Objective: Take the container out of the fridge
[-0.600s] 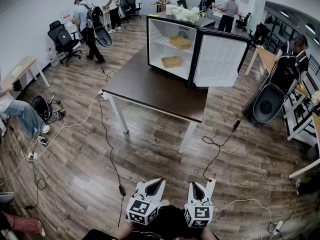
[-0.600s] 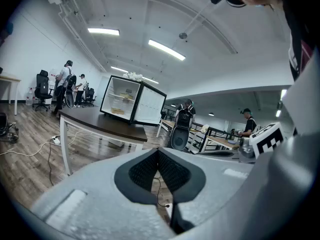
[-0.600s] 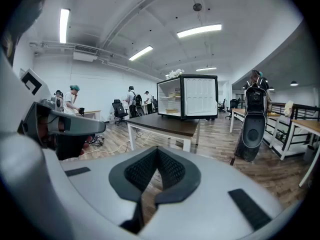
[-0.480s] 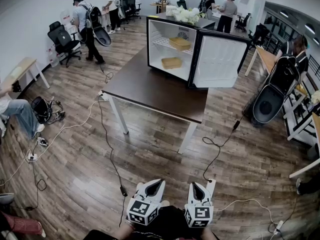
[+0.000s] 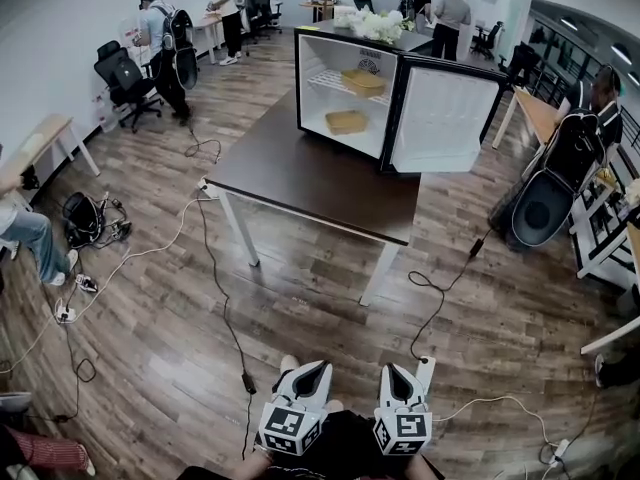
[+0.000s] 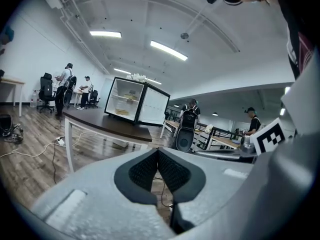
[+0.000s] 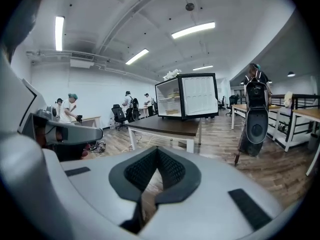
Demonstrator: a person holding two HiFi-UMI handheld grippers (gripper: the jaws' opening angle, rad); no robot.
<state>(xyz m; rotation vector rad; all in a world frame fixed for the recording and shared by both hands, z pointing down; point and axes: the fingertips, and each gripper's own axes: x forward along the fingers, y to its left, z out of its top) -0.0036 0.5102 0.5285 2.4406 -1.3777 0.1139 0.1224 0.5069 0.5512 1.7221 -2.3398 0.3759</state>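
Note:
A small fridge (image 5: 345, 88) stands on the far end of a dark table (image 5: 310, 183), its door (image 5: 440, 120) swung open to the right. Inside, one tan container (image 5: 362, 81) rests on the wire shelf and another tan container (image 5: 346, 121) lies on the fridge floor. Both grippers are far from the table, low at the bottom of the head view. My left gripper (image 5: 311, 370) (image 6: 158, 151) is shut and empty. My right gripper (image 5: 394, 373) (image 7: 158, 150) is shut and empty too. Both gripper views show the fridge (image 6: 135, 100) (image 7: 187, 96) in the distance.
Cables (image 5: 215, 298) trail over the wooden floor between me and the table. A black rig (image 5: 545, 203) stands at the right beside a bench (image 5: 600, 248). Several people (image 5: 160, 38) and an office chair (image 5: 125, 78) are at the back left.
Both grippers stay shut and sit slightly lower in the head view. The person with the backpack at the back left has stepped further away.

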